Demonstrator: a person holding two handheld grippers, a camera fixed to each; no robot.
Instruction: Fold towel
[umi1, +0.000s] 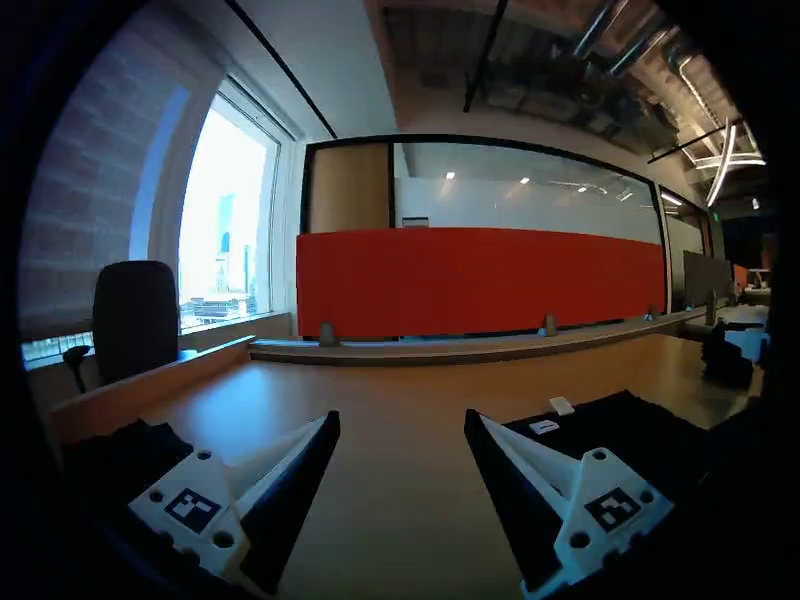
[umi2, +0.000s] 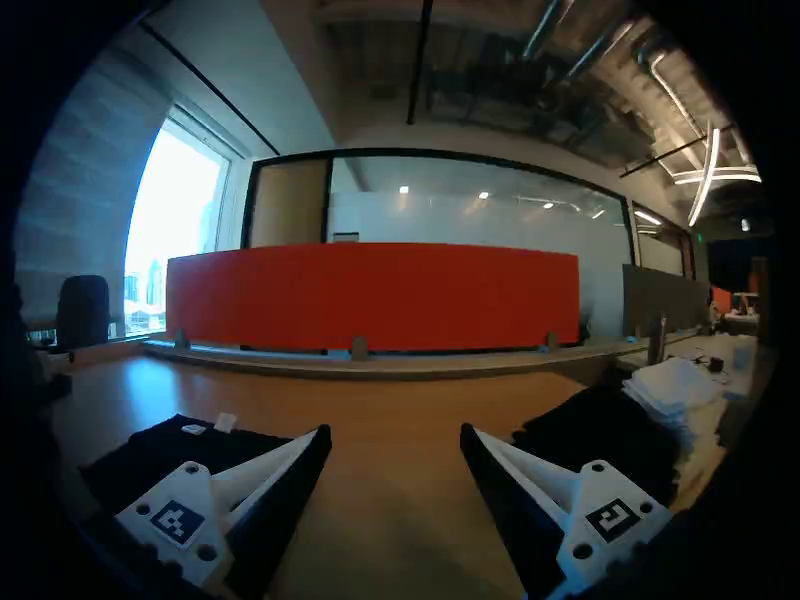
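The black towel (umi1: 650, 425) lies on the wooden worktop (umi1: 420, 370) between the left claw (umi1: 401, 414) and the right claw (umi2: 395, 429), both spread and empty; soft, light and limp by its look, it is probably best pinched at a near corner or edge.

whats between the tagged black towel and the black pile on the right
Bare desk between the towel and the pile, in the right gripper view.

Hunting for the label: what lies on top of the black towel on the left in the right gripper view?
Two small white tags lie on the black towel; its near part is covered by the right gripper.
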